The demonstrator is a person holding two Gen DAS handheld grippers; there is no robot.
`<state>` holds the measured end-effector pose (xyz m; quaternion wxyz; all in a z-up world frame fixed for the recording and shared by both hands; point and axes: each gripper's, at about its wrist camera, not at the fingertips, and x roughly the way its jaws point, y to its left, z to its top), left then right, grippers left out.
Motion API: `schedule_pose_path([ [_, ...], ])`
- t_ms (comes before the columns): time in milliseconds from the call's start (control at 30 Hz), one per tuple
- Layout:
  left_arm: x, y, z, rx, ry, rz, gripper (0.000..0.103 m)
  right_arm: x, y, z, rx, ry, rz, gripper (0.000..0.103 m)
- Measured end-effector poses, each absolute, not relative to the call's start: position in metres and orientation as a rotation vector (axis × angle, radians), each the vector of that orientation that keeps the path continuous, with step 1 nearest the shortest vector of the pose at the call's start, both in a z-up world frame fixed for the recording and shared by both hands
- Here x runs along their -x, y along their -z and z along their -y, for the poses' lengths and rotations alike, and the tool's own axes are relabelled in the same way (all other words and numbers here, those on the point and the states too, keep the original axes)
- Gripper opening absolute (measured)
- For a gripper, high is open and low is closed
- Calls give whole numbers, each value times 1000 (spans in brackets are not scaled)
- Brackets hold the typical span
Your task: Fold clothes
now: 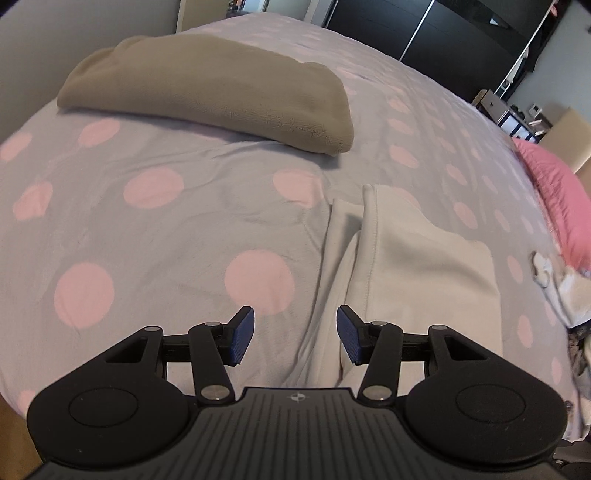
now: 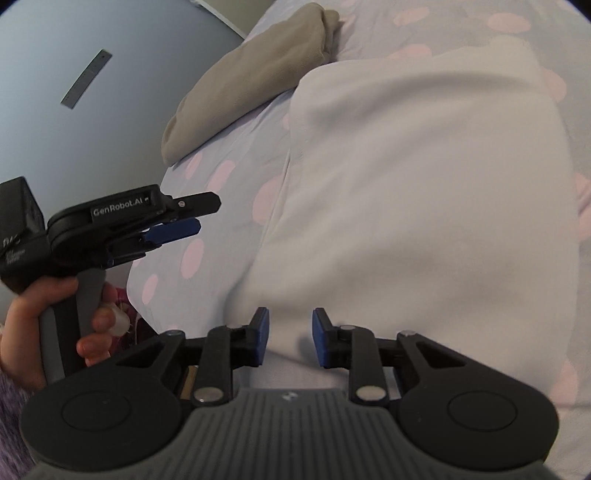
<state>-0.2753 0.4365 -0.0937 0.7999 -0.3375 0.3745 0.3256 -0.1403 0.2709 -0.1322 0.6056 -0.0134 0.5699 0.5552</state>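
A white garment lies folded on the dotted bedcover, one long hemmed edge facing left. My left gripper hovers open over that left edge, with nothing between its blue pads. In the right wrist view the white garment fills the middle. My right gripper is low over its near end, jaws partly apart, and cloth shows in the gap without being pinched. The left gripper appears there at the left, held by a hand. A folded taupe garment lies further up the bed.
A pink pillow and a heap of loose clothes sit at the bed's right side. A dark wardrobe stands beyond the bed. The taupe garment lies near the bed's edge by a pale wall.
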Motion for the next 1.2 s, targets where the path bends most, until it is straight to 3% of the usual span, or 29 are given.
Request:
schedule_pose_path([
  [367, 267, 116, -401, 780, -466, -977, 51, 101, 128, -163, 177, -1123, -1146, 37],
  [700, 276, 143, -388, 834, -475, -1121, 49, 130, 158, -150, 370, -1150, -1028, 54],
  [800, 277, 148, -389, 868, -478, -1075, 31, 142, 169, -158, 459, -1148, -960, 55],
  [833, 279, 146, -390, 875, -477, -1037, 19, 143, 172, -159, 478, -1139, -948, 55],
  [867, 282, 142, -390, 883, -468, -980, 14, 144, 174, -159, 479, -1134, -944, 55],
  [967, 291, 126, -390, 871, -465, -828, 11, 145, 176, -158, 474, -1109, -922, 55],
  [1033, 296, 119, -390, 855, -504, -791, 10, 145, 175, -156, 469, -1090, -891, 52],
  [1100, 297, 124, -391, 869, -543, -822, 9, 147, 174, -156, 498, -1076, -855, 32],
  [1200, 296, 132, -393, 866, -583, -884, 9, 154, 173, -150, 556, -1093, -818, 18],
])
